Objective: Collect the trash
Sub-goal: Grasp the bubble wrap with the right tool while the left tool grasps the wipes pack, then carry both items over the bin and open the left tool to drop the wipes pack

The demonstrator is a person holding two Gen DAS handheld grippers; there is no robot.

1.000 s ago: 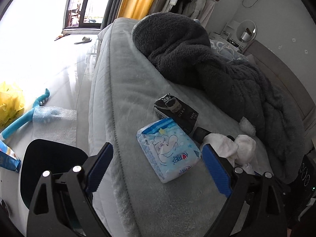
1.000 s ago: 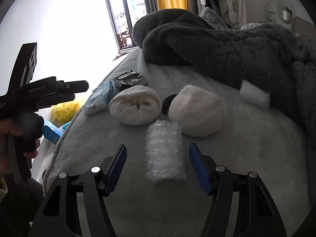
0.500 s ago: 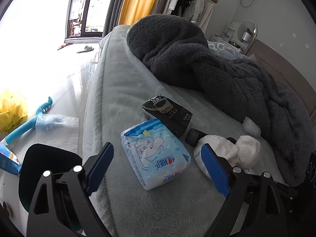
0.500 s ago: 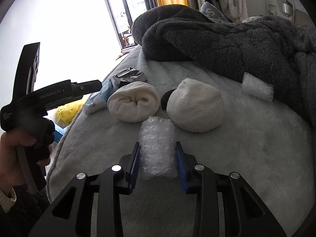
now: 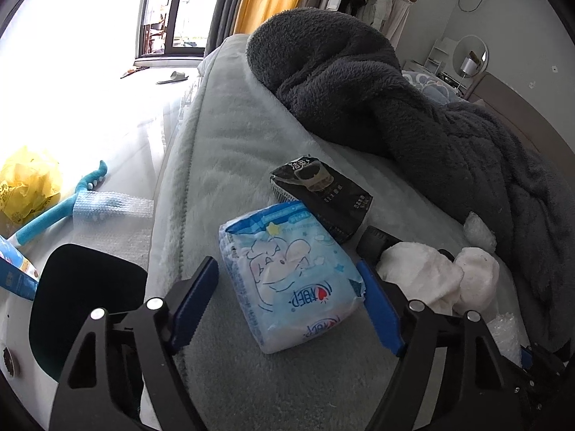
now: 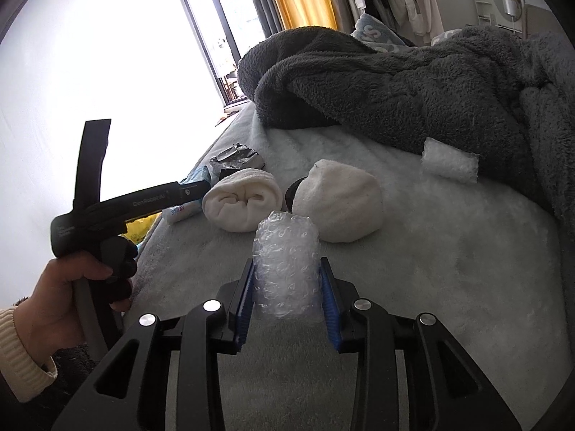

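Observation:
My right gripper (image 6: 286, 273) is shut on a roll of clear bubble wrap (image 6: 285, 265) and holds it just above the pale bed cover (image 6: 449, 269). My left gripper (image 5: 287, 280) is open, its blue fingers either side of a light blue tissue pack (image 5: 287, 273) lying on the bed. A black wrapper pack (image 5: 323, 194) lies just behind the tissue pack. A second bubble wrap piece (image 6: 449, 161) lies by the grey blanket. A black bin (image 5: 82, 298) stands on the floor at the bed's left edge.
Two rolled white socks (image 6: 240, 201) (image 6: 341, 201) lie mid-bed. A heaped dark grey blanket (image 5: 413, 118) covers the far side. On the floor are a yellow bag (image 5: 28, 183), a teal hanger (image 5: 57, 208) and flat bubble wrap (image 5: 107, 208).
My right gripper closed on the bubble wrap roll and lifted it slightly. My left gripper moved forward until its open fingers straddle the blue tissue pack.

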